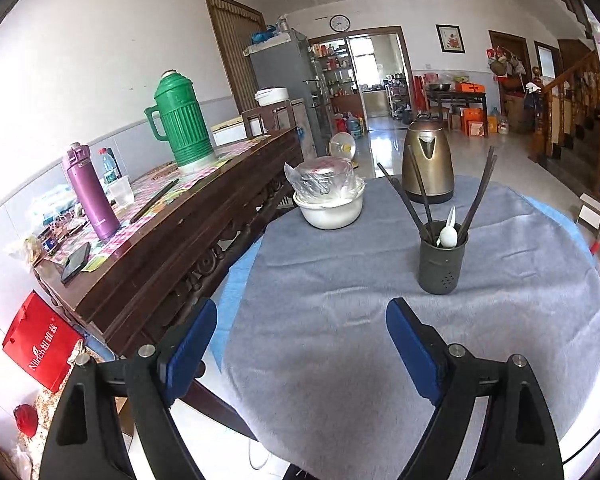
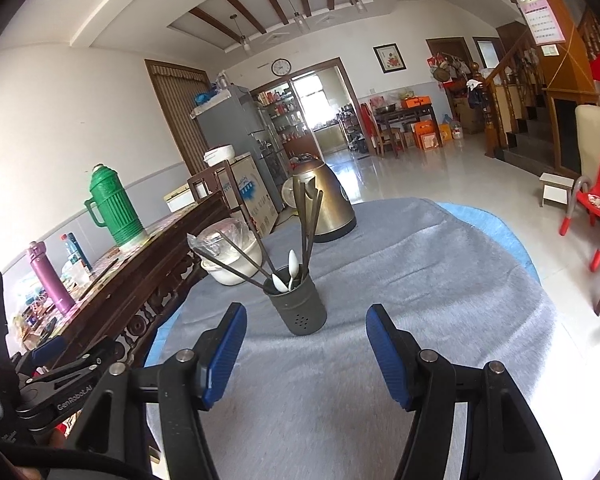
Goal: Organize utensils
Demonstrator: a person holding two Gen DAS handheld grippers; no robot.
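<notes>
A dark grey utensil holder (image 1: pixel 442 262) stands upright on the grey cloth of the round table (image 1: pixel 340 320). It holds several dark chopsticks (image 1: pixel 410 196) and white spoons (image 1: pixel 448 232). My left gripper (image 1: pixel 302 320) is open and empty, near the table's front edge, with the holder ahead to the right. In the right wrist view the holder (image 2: pixel 298 304) with its chopsticks (image 2: pixel 306 224) and spoons (image 2: pixel 286 276) stands just ahead of my right gripper (image 2: pixel 302 324), which is open and empty. The left gripper's body (image 2: pixel 56 384) shows at that view's lower left.
A metal kettle (image 1: pixel 428 160) stands at the table's far side, and a white bowl with a bagged pot lid (image 1: pixel 330 196) at the far left. A wooden sideboard (image 1: pixel 160 240) to the left carries a green thermos (image 1: pixel 180 120), a purple flask (image 1: pixel 90 196) and a phone. A red chair (image 2: pixel 596 196) stands at the right.
</notes>
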